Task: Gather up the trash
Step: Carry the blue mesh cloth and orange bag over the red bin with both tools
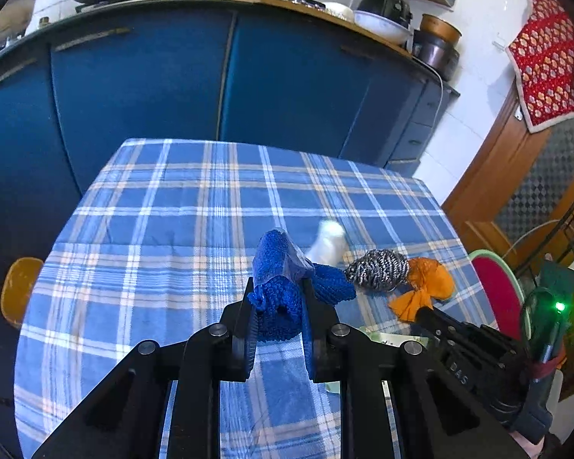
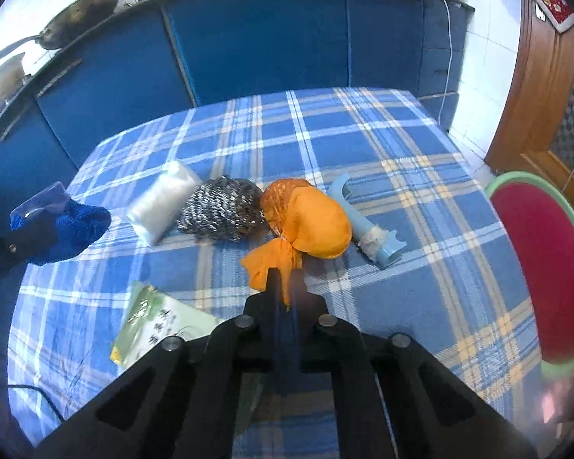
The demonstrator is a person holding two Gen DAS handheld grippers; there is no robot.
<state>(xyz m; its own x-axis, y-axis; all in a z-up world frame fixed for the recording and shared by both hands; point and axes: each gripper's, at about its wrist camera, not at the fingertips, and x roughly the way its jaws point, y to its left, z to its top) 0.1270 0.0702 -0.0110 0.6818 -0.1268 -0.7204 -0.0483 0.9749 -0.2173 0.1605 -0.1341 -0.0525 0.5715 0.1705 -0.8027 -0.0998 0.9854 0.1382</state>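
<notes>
The blue knitted cloth is clamped in the left tongs above the bench, while the orange bundle, resting on the bench, is pinched by its knotted tail in the closed right tongs, presumably for lifting toward the red basin.

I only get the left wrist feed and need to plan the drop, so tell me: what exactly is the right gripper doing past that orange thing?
Observer: The right gripper is shut on the orange bundle, pinching its knotted tail.
Operator: Anything hidden behind the bundle?
Observer: Yes, a light blue plastic piece lies right of it on the tablecloth.
Operator: That green paper under my gripper?
Observer: A green packet with printed characters, lying flat.
</notes>
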